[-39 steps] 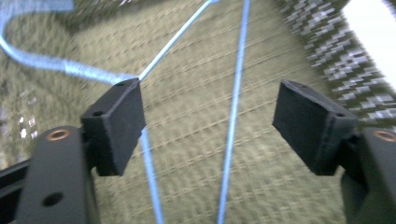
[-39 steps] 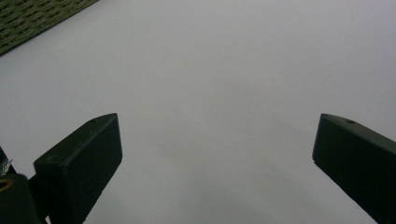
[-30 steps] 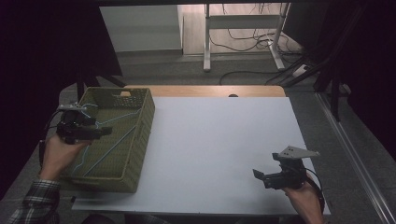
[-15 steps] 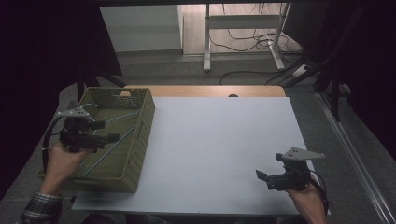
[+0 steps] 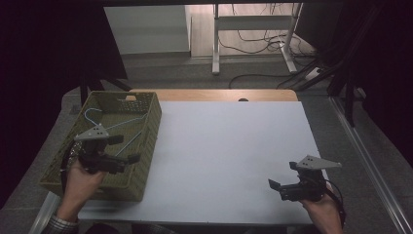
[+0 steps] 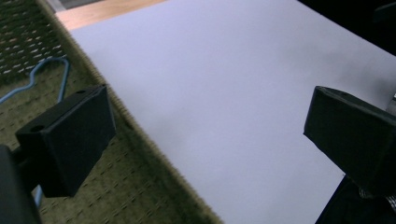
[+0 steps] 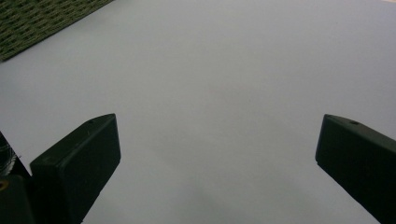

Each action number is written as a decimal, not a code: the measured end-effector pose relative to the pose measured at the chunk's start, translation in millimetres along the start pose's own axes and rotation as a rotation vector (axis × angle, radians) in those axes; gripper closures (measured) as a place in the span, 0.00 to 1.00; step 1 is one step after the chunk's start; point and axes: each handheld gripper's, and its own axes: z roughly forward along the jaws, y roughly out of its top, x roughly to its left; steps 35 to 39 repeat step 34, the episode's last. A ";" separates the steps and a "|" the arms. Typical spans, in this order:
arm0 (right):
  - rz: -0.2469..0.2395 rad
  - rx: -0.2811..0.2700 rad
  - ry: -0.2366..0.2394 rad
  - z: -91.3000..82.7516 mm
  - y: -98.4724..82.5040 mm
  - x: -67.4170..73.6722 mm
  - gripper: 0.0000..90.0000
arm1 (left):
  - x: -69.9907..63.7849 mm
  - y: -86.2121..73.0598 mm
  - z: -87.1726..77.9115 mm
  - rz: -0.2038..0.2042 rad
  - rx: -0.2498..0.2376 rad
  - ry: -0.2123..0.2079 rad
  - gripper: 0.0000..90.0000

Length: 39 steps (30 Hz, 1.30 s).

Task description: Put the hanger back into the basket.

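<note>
A green woven basket [image 5: 148, 127] stands at the table's left. Inside it lies a pale blue wire hanger [image 5: 90, 113], whose hook also appears in the left gripper view [image 6: 50, 77]. My left gripper [image 5: 125, 148] hovers over the basket's near half, pointing right across its rim [image 6: 140, 140]. Its jaws have just been opening and stand wide with nothing between them [image 6: 208, 135]. Near the table's front right edge, my right gripper [image 5: 282, 175] is open over bare white surface [image 7: 217, 158], empty as well.
A white sheet [image 5: 229, 156] covers most of the table, with a strip of wood [image 5: 214, 95] at the far edge. The basket's corner [image 7: 42, 18] lies far off in the right gripper view. Desk legs and cables sit on the floor behind.
My left gripper has drawn back toward the basket's near side and a little right, away from the hanger. The right gripper has hardly shifted.
</note>
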 end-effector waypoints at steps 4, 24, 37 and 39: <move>-0.003 -0.003 0.001 -3.0 -0.3 0.4 0.00 | -10.3 -7.7 5.9 0.004 -0.032 -0.008 0.01; -0.008 -0.020 0.015 -13.9 -7.6 12.4 0.00 | -52.3 -53.9 40.1 0.069 0.041 0.139 0.00; -0.033 0.019 0.012 -6.2 -11.0 15.8 0.00 | -52.3 -54.8 41.0 0.063 0.028 0.138 0.00; -0.033 0.019 0.012 -6.2 -11.0 15.8 0.00 | -52.3 -54.8 41.0 0.063 0.028 0.138 0.00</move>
